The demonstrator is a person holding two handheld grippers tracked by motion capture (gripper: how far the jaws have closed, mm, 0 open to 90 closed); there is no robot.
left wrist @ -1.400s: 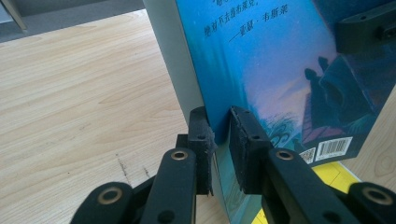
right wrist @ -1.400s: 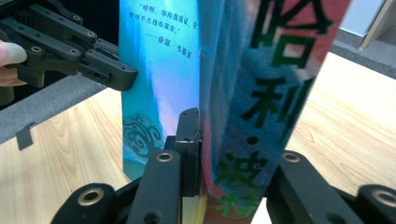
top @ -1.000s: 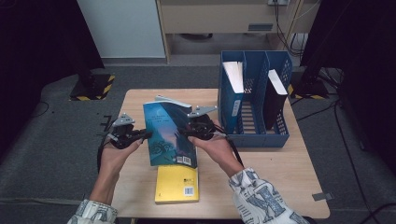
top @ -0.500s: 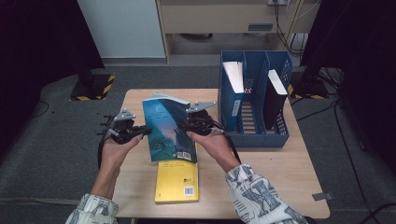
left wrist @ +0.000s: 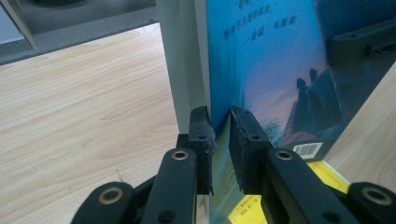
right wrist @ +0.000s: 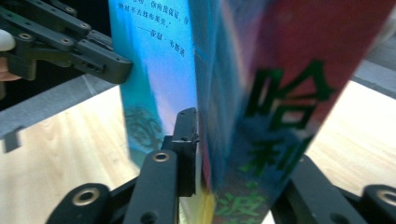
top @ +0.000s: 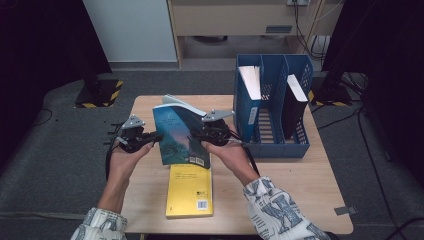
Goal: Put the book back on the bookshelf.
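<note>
A blue-covered book (top: 179,131) is held tilted above the wooden table (top: 295,190), between both grippers. My left gripper (top: 156,138) is shut on the book's left edge. In the left gripper view its pads (left wrist: 219,140) pinch the cover (left wrist: 266,60). My right gripper (top: 204,134) grips the right edge at the spine. In the right gripper view the spine (right wrist: 285,70) sits between its jaws (right wrist: 233,149), which have just been opening slightly; the left pad still touches the book and the right jaw is hidden behind it. A yellow book (top: 190,192) lies flat under it.
A blue file holder (top: 272,145) stands at the table's right, with a white-paged book (top: 250,80) in its left slot and a dark book (top: 296,100) in the right one. Bare wood lies to the left (left wrist: 84,107). Dark floor surrounds the table.
The blue book has risen a little and its top edge has tipped further up, with the pages fanning slightly. Both hands have hardly moved.
</note>
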